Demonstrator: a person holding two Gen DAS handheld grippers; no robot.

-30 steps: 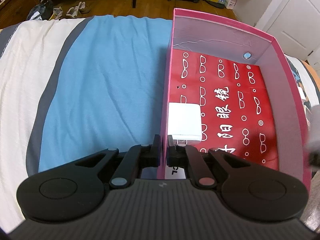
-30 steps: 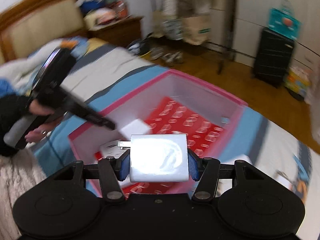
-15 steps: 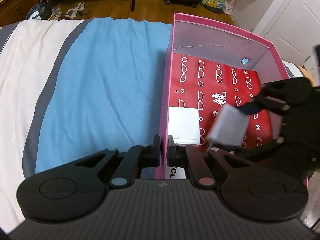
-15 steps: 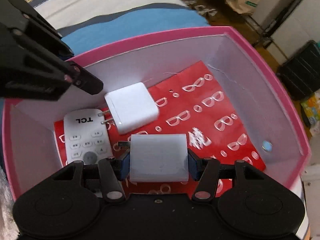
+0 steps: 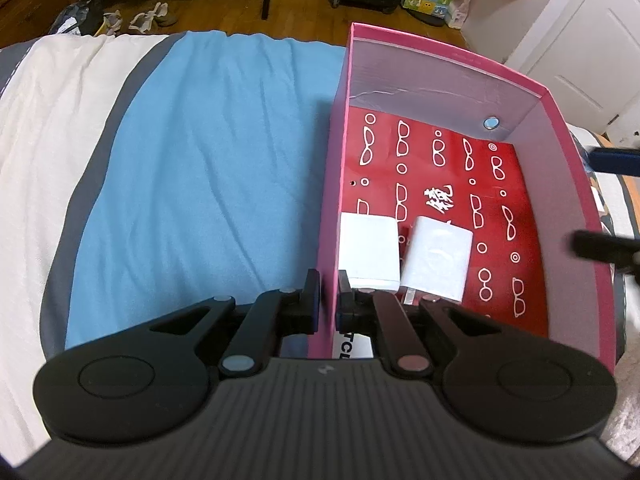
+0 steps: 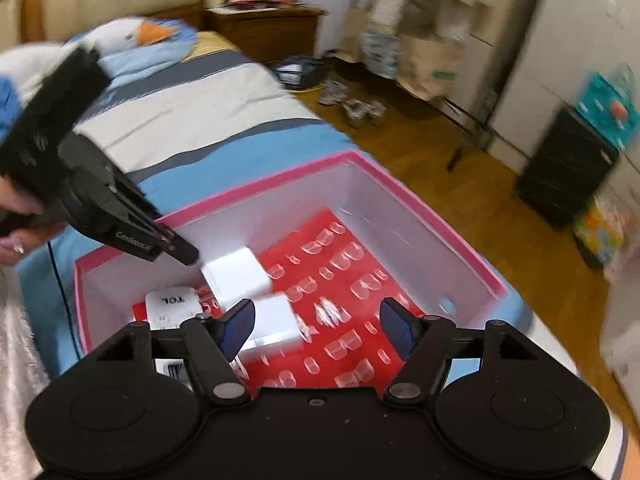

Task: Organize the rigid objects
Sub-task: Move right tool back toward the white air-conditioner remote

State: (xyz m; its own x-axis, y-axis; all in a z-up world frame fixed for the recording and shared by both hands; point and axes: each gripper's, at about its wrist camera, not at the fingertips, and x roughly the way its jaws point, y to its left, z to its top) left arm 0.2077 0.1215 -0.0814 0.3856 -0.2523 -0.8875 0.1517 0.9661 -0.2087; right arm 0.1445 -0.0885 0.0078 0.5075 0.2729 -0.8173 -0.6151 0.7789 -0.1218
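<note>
A pink box [image 5: 452, 54] with a red glasses-print floor stands on the bed. My left gripper [image 5: 328, 296] is shut on the box's near left wall, one finger outside and one inside. Two white chargers lie side by side on the floor, one [image 5: 370, 250] against that wall, the other [image 5: 438, 264] right of it. A white TCL remote [image 6: 172, 308] lies at the near end. My right gripper [image 6: 318, 322] hovers above the box [image 6: 260, 184], its jaws opening and nothing pressed between them. The second charger [image 6: 276, 320] rests below its left finger.
A small round silver piece [image 5: 491, 123] sits in the box's far corner. The blue, grey and cream bedcover [image 5: 200, 160] spreads left of the box. Beyond the bed are wooden floor, shoes [image 5: 154, 18] and a black case [image 6: 568, 176]. A penguin plush [image 6: 136, 38] lies by the headboard.
My right gripper brought the second charger down into the box, let it go beside the first one, widened its jaws and drew back. My left gripper kept its hold on the wall.
</note>
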